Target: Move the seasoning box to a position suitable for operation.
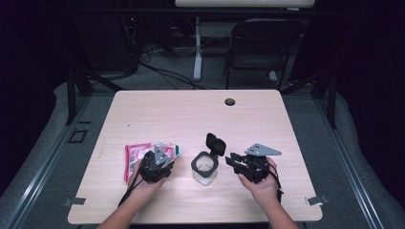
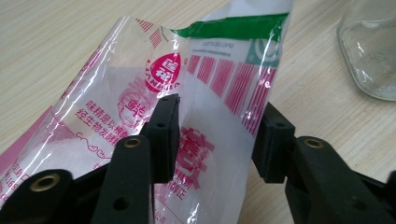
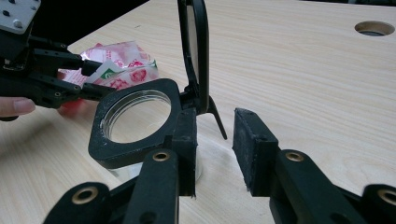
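The work in hand looks like filling a jar from a packet, and it is at the stage of taking hold of the packet. In the lower left of the high view the left tongs sit over the packet, a clear plastic bag printed in red and pink with a green band at its top. In the left gripper view the 2 jaws stand on either side of the packet with a gap between them; the left one presses on the film, the right one stands just at its edge, so I judge them released, not yet clenched. White powder or crystals show inside the packet, toward the lower left of that view.

The jar stands on the counter just right of the packet, in the lower middle of the high view. It is clear glass with a black collar, and its hinged black lid stands open and upright. Through the mouth it looks empty, though I cannot be sure.

The right tongs are released beside the jar's collar, gripping nothing.

Next, the left tongs need to close firmly on the packet, lift it and tilt its open end over the jar's mouth, while the right tongs steady the jar.
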`<act>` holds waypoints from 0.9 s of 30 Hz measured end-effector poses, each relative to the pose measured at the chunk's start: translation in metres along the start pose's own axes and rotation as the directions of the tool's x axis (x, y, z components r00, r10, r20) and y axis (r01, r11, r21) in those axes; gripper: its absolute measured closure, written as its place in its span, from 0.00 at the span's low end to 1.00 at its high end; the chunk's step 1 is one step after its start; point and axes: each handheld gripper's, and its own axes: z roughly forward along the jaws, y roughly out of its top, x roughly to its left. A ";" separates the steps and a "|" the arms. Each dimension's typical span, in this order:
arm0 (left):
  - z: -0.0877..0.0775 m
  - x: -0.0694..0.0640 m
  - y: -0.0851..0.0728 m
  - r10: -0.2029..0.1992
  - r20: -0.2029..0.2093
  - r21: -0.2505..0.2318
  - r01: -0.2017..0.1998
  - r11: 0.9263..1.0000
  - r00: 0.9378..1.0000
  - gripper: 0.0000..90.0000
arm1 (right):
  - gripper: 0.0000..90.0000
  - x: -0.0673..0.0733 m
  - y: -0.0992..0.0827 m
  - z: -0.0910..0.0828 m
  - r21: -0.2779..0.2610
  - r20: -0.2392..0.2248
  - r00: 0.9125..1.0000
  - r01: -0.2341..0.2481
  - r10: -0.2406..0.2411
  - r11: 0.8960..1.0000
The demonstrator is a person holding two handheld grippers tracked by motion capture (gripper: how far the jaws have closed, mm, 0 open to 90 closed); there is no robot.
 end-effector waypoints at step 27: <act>0.004 0.012 -0.003 -0.047 0.019 0.005 0.047 0.999 0.999 0.90 | 0.77 -0.001 -0.001 0.000 0.005 -0.004 1.000 0.002 -0.002 1.000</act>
